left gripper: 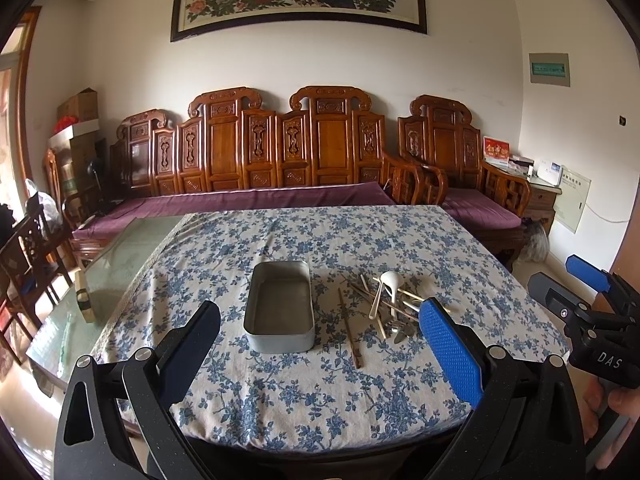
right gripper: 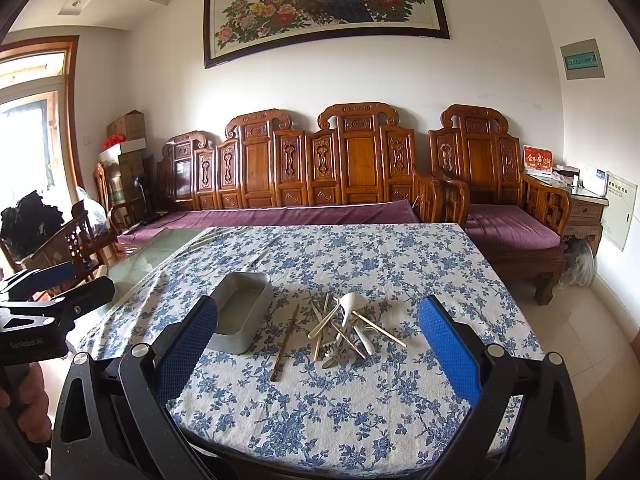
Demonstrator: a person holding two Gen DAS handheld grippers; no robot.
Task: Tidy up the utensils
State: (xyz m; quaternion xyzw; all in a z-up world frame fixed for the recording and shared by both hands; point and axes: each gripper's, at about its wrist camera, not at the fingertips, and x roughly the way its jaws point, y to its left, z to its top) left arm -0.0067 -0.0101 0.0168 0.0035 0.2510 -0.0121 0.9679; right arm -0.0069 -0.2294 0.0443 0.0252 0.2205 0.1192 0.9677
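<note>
Utensils (right gripper: 348,328) lie in a loose heap on the floral tablecloth (right gripper: 360,420), right of centre: a white ceramic spoon (right gripper: 352,304) on top, pale chopsticks (left gripper: 404,300) crossed beneath it, and some metal cutlery (right gripper: 334,354) at the near edge whose exact type cannot be told. 1 dark wooden chopstick (left gripper: 350,330) lies apart from the heap, between it and the metal tin (left gripper: 280,308). That rectangular tin stands just left of the heap, open-topped and with nothing visible inside.

Left gripper (left gripper: 320,344): jaws spread wide, holding nothing, suspended over the near table edge and aimed toward the tin. Right gripper (right gripper: 320,344): likewise spread wide and empty, facing the heap from the near edge. Neither touches any object.

Assessment: the task appears to be at its start, with no utensil yet in the tin. The step in hand is judged to be the approach for a first pick. The lone dark chopstick is the least obstructed candidate; a pick from the heap risks disturbing the crossed pieces. The next move calls for lowering 1 gripper close to the cloth, aligning its fingers (right gripper: 450,350) across a thin shaft, and closing squarely, since slender flat-lying items may slip or pivot.
</note>
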